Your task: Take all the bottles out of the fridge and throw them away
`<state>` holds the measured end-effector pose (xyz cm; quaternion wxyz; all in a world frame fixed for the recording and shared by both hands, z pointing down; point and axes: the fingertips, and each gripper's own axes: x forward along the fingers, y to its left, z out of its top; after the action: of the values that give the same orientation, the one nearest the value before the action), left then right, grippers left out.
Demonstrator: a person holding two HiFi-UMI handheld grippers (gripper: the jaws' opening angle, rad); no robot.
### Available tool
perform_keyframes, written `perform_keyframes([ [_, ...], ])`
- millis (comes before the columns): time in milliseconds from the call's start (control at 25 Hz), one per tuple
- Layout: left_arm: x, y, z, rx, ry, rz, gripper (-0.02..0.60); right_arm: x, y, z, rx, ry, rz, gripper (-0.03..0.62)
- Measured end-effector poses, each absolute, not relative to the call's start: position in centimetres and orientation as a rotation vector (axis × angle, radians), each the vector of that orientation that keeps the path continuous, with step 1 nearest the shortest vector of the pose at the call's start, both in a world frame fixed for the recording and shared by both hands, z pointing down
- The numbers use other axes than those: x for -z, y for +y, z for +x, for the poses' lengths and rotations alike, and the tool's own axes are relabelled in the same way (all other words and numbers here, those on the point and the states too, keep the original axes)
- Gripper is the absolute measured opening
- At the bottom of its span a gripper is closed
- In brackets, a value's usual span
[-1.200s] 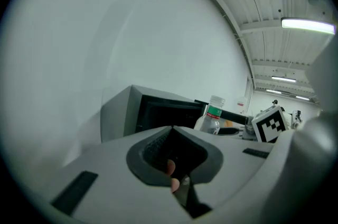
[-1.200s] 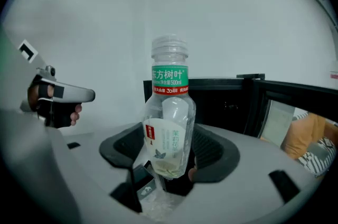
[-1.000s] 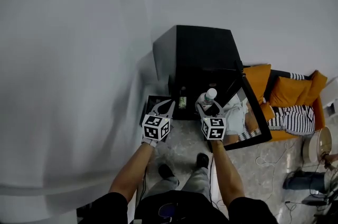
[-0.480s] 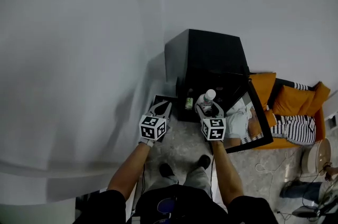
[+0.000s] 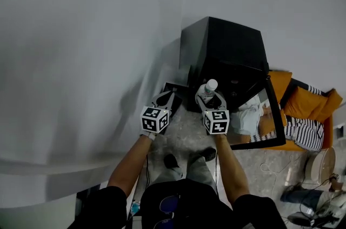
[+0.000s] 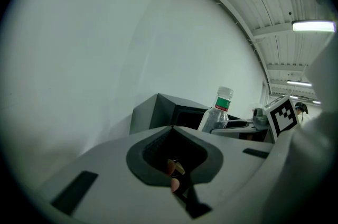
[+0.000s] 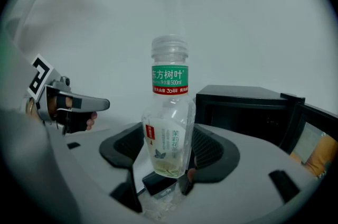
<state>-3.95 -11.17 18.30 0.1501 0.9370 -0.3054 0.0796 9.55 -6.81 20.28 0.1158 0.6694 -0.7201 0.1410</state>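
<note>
— 1 bottle [image 7: 169,122], where?
— Upright in the right gripper [image 5: 210,101], jaws clamped on its lower body, out in front of the black fridge [image 5: 227,52], not inside.
— Bottle look?
— Clear plastic, green label band, nearly empty.
— Fridge door [image 5: 273,114]?
— Open, off to the right.
— Left gripper [image 5: 164,101]?
— Jaws together, nothing in them. The 2 grippers sit side by side, apart.

The pale speckled floor [image 5: 181,139] carries a black fridge [image 5: 227,47] set against the wall. A black box [image 5: 174,87] sits just left of the fridge and an orange couch [image 5: 311,109] to its right. In front of it are two shoes [image 5: 172,161] and loose cables [image 5: 281,175].
</note>
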Motion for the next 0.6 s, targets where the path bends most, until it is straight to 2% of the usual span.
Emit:
perform_keyframes([
  [600,-21.6,-13.4,-7.9,-0.247,-1.038,2.577,0.0,-23.0,-11.6,5.2,-0.437,-2.219,1.764,0.29],
])
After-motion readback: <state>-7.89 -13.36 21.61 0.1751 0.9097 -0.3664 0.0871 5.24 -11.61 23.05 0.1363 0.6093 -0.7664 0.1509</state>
